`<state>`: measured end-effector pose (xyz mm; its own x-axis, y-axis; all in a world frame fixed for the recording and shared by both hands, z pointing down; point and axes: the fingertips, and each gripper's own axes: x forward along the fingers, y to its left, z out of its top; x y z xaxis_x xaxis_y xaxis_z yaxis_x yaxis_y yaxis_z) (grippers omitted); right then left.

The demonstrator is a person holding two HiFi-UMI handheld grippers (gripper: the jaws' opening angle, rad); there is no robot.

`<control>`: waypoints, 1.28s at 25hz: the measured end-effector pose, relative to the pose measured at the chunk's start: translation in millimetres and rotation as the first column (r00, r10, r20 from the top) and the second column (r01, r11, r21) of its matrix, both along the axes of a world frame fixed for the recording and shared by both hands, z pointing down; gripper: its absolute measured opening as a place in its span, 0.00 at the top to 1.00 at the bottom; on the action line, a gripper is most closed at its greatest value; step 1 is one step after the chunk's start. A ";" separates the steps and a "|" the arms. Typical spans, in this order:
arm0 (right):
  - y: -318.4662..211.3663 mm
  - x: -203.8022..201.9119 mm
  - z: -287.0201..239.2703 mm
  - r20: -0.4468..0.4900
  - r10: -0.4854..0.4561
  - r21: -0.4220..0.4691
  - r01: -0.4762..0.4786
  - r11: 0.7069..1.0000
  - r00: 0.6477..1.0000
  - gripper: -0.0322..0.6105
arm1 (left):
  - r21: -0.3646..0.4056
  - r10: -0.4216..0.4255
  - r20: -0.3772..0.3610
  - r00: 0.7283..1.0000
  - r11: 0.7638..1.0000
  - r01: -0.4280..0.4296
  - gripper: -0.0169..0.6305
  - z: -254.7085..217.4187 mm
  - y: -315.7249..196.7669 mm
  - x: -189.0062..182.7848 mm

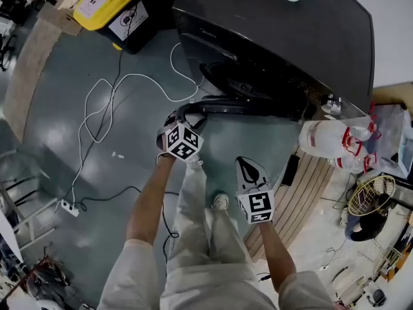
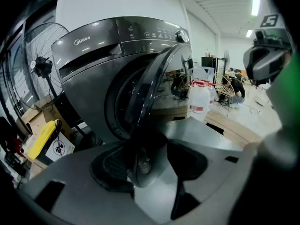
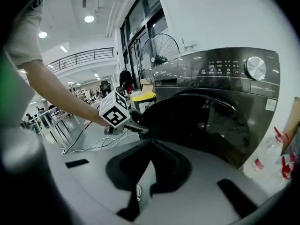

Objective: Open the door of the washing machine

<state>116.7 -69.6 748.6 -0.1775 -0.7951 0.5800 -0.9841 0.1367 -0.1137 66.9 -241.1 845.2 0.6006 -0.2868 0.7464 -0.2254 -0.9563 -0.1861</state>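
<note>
Far left, one yellow-lidded box (image 1: 106, 2); one white cable (image 1: 97, 108) loops across the floor; one power strip (image 1: 70, 207) lies near its lower end.

Two grippers observed, one per hand. The left gripper (image 1: 179, 120) is at the free edge of the door (image 1: 251, 106); its jaws stand wide apart with the door rim between them; the rim lies against the left pad, with a gap visible on the right pad's side; not clamped.

One washing machine (image 1: 290, 31), dark grey, at centre top; its single door is partly open, swung out from the drum opening towards the person.

The right gripper (image 1: 250, 170) hangs apart from the door, over the floor; its jaws are closed tip to tip; nothing between them.

Right of the machine, two clear jugs (image 1: 326, 137) with red trim, close together; beyond them, one fan (image 1: 371, 196) on the floor.
</note>
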 end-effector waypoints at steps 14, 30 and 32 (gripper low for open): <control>75.1 -20.7 -18.8 -0.002 -0.057 -0.008 0.057 0.998 0.998 0.95 | -0.044 -0.063 0.053 0.997 0.997 0.065 0.69 -2.5 80.9 -32.0; 123.6 -70.3 -30.3 -0.005 0.032 -0.041 -0.032 0.999 0.999 0.95 | -0.140 -0.037 -0.044 0.998 0.990 0.030 0.77 -10.0 195.8 -49.9; 127.3 -73.0 -31.7 -0.011 0.041 -0.039 -0.042 0.998 0.999 0.95 | -0.148 -0.039 -0.063 0.997 0.988 0.030 0.78 -11.2 209.6 -50.9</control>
<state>43.7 57.7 717.0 -0.1388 -0.7780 0.6128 -0.9899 0.0913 -0.1083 16.0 -31.5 834.0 0.6413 -0.1982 0.7413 -0.2659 -0.9636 -0.0277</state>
